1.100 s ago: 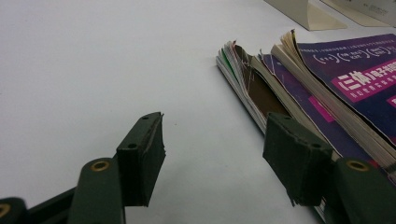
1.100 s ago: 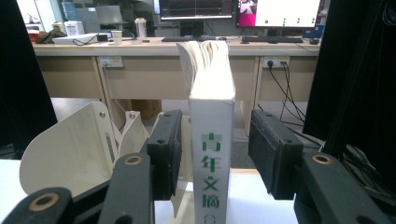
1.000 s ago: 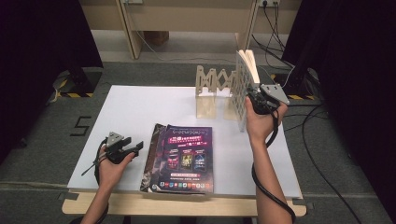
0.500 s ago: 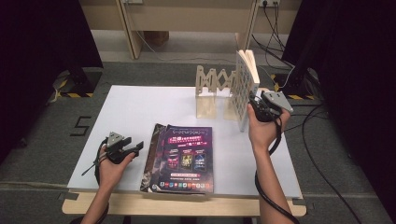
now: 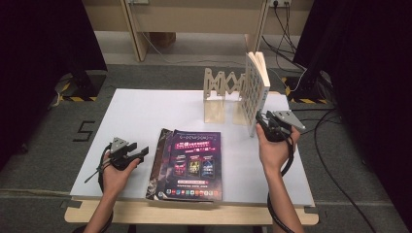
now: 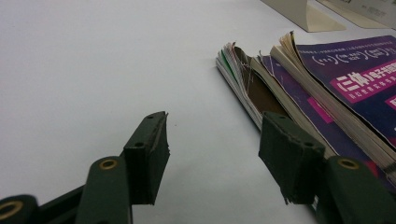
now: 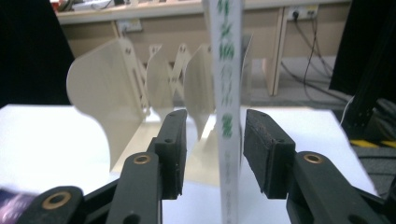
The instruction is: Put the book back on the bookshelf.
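While the white table [image 5: 145, 111] carries everything, a stack of purple-covered magazines [image 5: 192, 162] lies flat near its front edge and a wooden accordion rack [image 5: 221, 94] stands at the back. Upright against the rack's right end stands a white book [image 5: 256, 90]. Its spine sits between the right gripper [image 7: 212, 140] jaws, which have been closing without touching it. Left gripper [image 6: 212, 154] rests beside the magazines, jaws apart, empty.
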Demonstrator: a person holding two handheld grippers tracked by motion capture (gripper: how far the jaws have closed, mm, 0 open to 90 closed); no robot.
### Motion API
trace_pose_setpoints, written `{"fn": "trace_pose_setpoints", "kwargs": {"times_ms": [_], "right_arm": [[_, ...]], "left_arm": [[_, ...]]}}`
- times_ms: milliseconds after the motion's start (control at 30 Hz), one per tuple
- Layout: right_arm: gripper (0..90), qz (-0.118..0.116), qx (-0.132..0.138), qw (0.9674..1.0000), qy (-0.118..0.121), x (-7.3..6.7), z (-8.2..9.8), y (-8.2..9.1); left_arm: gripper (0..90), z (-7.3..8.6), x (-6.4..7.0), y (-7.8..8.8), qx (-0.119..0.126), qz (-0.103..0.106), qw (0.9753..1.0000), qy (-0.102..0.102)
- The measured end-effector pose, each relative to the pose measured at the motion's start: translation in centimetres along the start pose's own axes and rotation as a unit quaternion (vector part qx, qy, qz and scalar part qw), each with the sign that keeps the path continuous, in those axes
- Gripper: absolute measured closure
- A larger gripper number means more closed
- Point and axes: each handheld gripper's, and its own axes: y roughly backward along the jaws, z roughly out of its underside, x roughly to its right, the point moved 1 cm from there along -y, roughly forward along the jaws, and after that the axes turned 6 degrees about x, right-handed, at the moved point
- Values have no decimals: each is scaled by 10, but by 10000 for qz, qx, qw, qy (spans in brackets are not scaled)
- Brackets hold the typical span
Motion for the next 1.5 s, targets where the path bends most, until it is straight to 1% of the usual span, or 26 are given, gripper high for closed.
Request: {"fn": "trace_pose_setpoints", "kwargs": {"times_ms": [100, 167, 300, 400, 433, 467, 500, 567, 700, 733, 767, 800, 833, 867, 900, 967, 1067, 1133, 1167, 1233, 1267, 1400, 1467, 1500], "right_arm": [[609, -47, -138, 9999, -39, -1, 9, 1], [613, -96, -229, 9997, -65, -2, 14, 1], [617, -159, -412, 9990, -110, -6, 25, 1], [616, -281, -578, 9979, -88, -10, 33, -1], [615, -381, -668, 9969, -135, -12, 36, -1], [613, -476, -743, 9958, -230, -14, 39, -2], [613, -533, -841, 9948, -226, -17, 43, -3], [613, -599, -951, 9935, -189, -21, 50, -6], [613, -856, -1238, 9880, -357, -29, 64, -14], [613, -858, -1296, 9873, -313, -31, 67, -17], [613, -874, -1360, 9863, -332, -33, 70, -19], [613, -938, -1416, 9849, -345, -34, 73, -21], [613, -981, -1477, 9833, -408, -36, 75, -23], [610, -1047, -1575, 9810, -432, -38, 78, -26], [610, -1074, -1620, 9801, -410, -38, 79, -28], [608, -1074, -1712, 9787, -373, -42, 83, -32], [606, -1166, -1880, 9746, -335, -48, 87, -39], [605, -1210, -1991, 9720, -293, -52, 89, -44], [604, -1241, -2028, 9709, -276, -54, 90, -46], [602, -1282, -2078, 9695, -204, -59, 92, -51], [601, -1313, -2124, 9681, -186, -61, 92, -54], [592, -1335, -2266, 9647, -121, -66, 95, -66], [585, -1318, -2347, 9630, -135, -68, 96, -71], [580, -1344, -2352, 9626, -83, -68, 97, -73]], "left_arm": [[428, 0, 2, 0, -26, 46, 10000, 34], [430, -2, 5, 0, -10, 84, 10000, 21], [434, -13, 13, 2, 47, 244, 9997, 25], [441, -20, 18, 1, 7, 375, 9993, 52], [448, -22, 20, 0, 5, 411, 9991, 86], [454, -23, 22, -1, -12, 455, 9989, 111], [458, -25, 24, -2, -29, 497, 9987, 126], [467, -28, 28, -4, -83, 565, 9983, 129], [483, -32, 38, -11, -202, 704, 9973, 40], [489, -33, 40, -13, -225, 744, 9970, -3], [494, -34, 44, -15, -261, 781, 9966, -34], [497, -35, 46, -18, -307, 826, 9961, -56], [500, -35, 50, -22, -365, 898, 9953, -58], [501, -35, 52, -25, -393, 935, 9948, -60], [502, -35, 55, -28, -440, 958, 9944, -54], [510, -35, 61, -35, -558, 960, 9938, -96], [531, -34, 65, -43, -761, 861, 9933, -110], [546, -34, 66, -48, -789, 838, 9933, -63], [550, -34, 66, -49, -803, 795, 9936, -57], [556, -34, 66, -52, -831, 749, 9937, -30], [557, -35, 66, -53, -858, 734, 9936, -32], [562, -34, 67, -56, -886, 750, 9932, -47], [564, -34, 67, -57, -935, 762, 9927, -40], [566, -33, 68, -58, -940, 757, 9927, -32]]}}
